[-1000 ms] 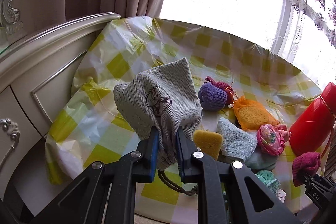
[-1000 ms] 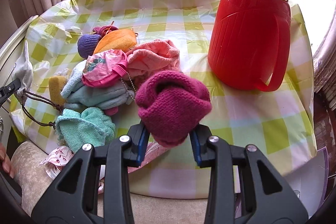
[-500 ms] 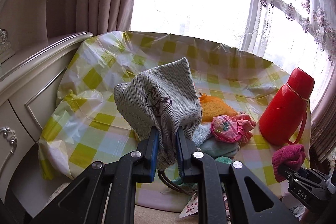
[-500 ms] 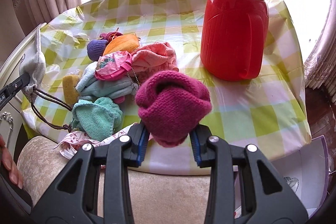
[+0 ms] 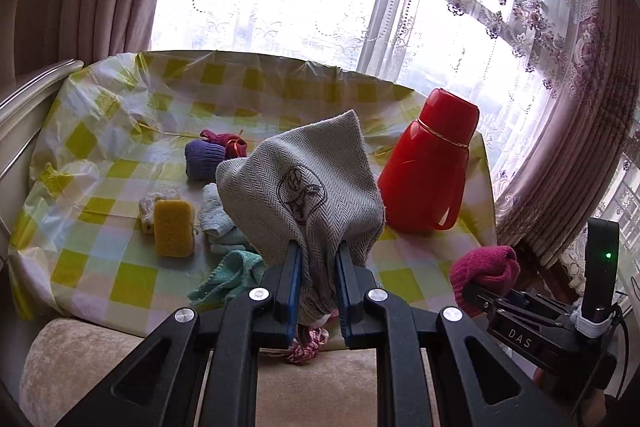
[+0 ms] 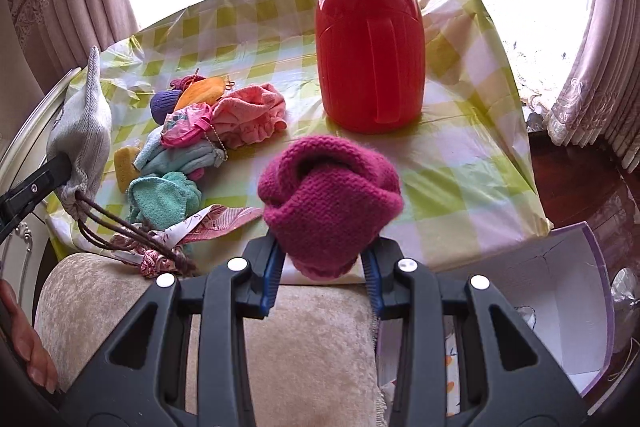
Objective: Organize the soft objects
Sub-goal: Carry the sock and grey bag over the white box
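Left gripper (image 5: 316, 277): we clamp the grey drawstring bag (image 5: 300, 187) above the table edge; it hides part of the soft pile (image 6: 188, 143).
Right gripper (image 6: 322, 273): we pinch a magenta knit piece (image 6: 330, 197).
Writing: "DAS" on the right gripper's side; bag emblem illegible.

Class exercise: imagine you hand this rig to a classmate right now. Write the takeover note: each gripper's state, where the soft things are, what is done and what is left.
Left gripper: shut on the grey drawstring bag, held up above the table's near edge, cords dangling.
Right gripper: shut on the magenta knit item, held off the table.
On the checked tablecloth: a pile with pink cloth, teal cloth, yellow sponge and purple knit ball; the red thermos stands beside it.
Done: bag and knit item picked up.
Left: probably put the knit item into the bag, then the rest. Whether anything is already in the bag cannot be seen.
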The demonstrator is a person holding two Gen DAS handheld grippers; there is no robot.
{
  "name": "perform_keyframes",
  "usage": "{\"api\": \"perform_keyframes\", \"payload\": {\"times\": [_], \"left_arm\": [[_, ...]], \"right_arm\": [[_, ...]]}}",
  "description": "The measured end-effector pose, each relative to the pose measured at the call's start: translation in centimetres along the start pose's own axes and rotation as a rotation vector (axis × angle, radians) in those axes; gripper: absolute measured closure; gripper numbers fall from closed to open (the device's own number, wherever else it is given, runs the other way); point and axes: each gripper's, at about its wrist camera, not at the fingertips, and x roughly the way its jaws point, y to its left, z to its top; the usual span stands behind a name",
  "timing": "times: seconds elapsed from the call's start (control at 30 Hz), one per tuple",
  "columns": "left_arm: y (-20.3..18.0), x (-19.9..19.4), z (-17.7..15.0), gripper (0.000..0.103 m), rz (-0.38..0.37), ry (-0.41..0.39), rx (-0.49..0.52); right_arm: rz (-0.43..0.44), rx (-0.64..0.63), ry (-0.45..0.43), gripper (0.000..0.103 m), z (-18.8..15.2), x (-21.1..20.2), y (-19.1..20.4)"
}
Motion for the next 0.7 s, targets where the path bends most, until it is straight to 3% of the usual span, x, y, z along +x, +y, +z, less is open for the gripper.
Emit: {"api": "perform_keyframes", "payload": {"times": [0.37, 0.57, 0.63, 0.67, 0.7], "left_arm": [[-7.8, 0.3, -3.2, 0.086, -0.280, 0.124, 0.103], [-10.9, 0.6, -4.6, 0.085, -0.414, 0.195, 0.162], [-11.8, 0.8, -5.0, 0.076, -0.463, 0.224, 0.178], [-12.2, 1.0, -5.2, 0.065, -0.480, 0.240, 0.186], [-12.5, 1.2, -5.4, 0.058, -0.476, 0.247, 0.197]], "right_arm": [[-0.103, 0.109, -0.018, 0.064, -1.5, -4.3, -8.1], [-0.157, 0.163, -0.016, 0.058, -2.4, -5.6, -11.2], [-0.168, 0.179, -0.016, 0.057, -2.6, -5.9, -12.0], [-0.172, 0.186, -0.015, 0.055, -2.6, -6.0, -12.3], [-0.176, 0.191, -0.012, 0.048, -2.7, -6.1, -12.6]]}}
